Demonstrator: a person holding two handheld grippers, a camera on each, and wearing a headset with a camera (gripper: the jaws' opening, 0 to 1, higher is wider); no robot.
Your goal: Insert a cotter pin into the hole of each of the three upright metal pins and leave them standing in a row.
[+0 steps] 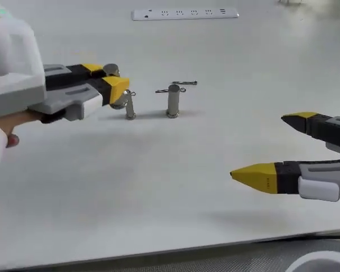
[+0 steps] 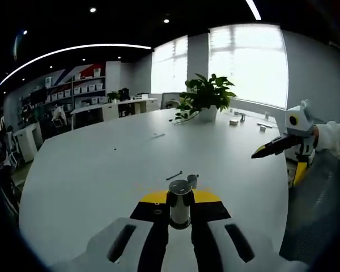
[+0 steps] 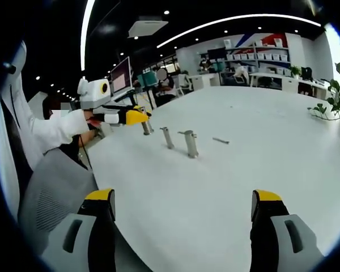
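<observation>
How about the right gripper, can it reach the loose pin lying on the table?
Probably yes. The right gripper is open, with bare table toward the loose cotter pin. One upright pin stands close in front of it, so come in carefully.

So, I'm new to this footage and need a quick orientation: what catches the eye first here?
The left tongs, at the left of the white table, are shut on an upright metal pin. Beside them to the right stand a second pin and a third pin, with a loose cotter pin lying just behind. The right tongs hover open at the right, holding nothing.
</observation>
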